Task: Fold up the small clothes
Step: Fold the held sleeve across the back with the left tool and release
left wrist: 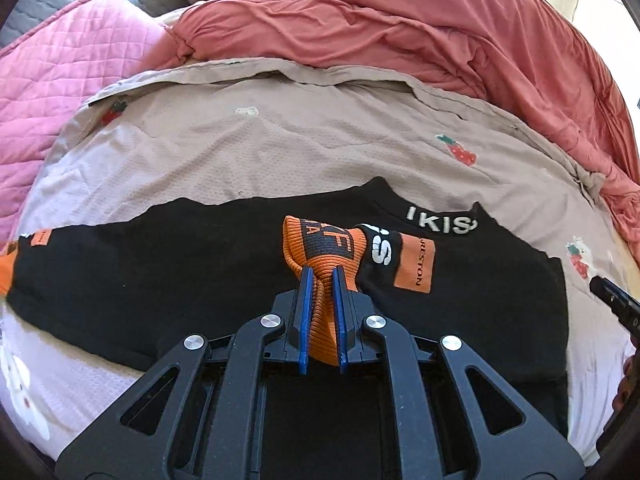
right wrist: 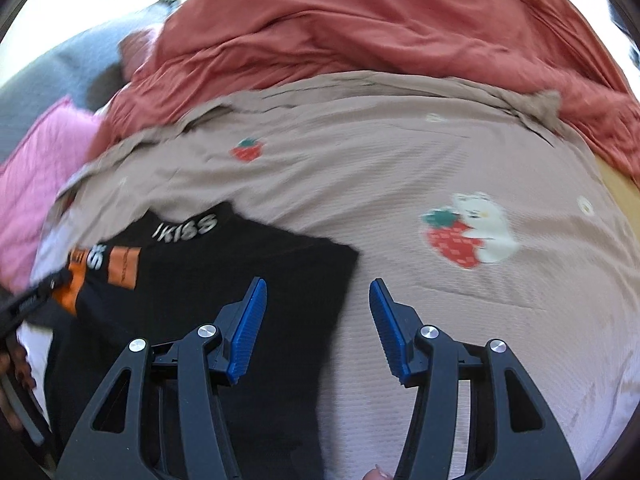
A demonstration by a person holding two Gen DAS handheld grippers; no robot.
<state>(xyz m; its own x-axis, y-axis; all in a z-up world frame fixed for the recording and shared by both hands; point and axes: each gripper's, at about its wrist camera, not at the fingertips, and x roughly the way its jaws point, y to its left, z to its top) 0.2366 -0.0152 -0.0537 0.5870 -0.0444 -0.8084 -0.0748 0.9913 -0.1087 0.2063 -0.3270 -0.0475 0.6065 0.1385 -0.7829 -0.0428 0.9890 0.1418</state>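
1. Left wrist view: left gripper (left wrist: 320, 276) with blue fingers (left wrist: 306, 312) squeezed tight on the orange ribbed cuff (left wrist: 316, 256) of a sleeve.
2. Cuff held up above the black sweatshirt (left wrist: 160, 280), with the sleeve pulled across the body. Probably held that way to fold the sleeve in over the middle.
3. Sweatshirt spread flat on the beige strawberry sheet (left wrist: 280, 140) on a bed, white letters on the collar (left wrist: 440, 224) at the far edge. Flat like that for neat folding.
4. Second orange cuff (left wrist: 6, 272) far off at the left edge, not yet folded in by the look of it.
5. Coral blanket (left wrist: 400, 32) bunched up behind the sheet and pink quilt (left wrist: 60, 92) at the left, both out of the way.
6. Dark tip of the right gripper (left wrist: 612, 300) at the right edge, near the sweatshirt's side.
7. Right wrist view, a bit blurry: right gripper (right wrist: 318, 304) with blue fingers (right wrist: 248, 332) apart and nothing between them.
8. Hanging above the right edge of the black sweatshirt (right wrist: 240, 264), half over cloth, half over the sheet (right wrist: 400, 160). Maybe ready to grab that side or hold it down.
9. Strawberry and white cat picture (right wrist: 468, 232) on the sheet, off to the right.
10. Left gripper (right wrist: 28, 304) with the orange cuff (right wrist: 72, 280) at the far left.
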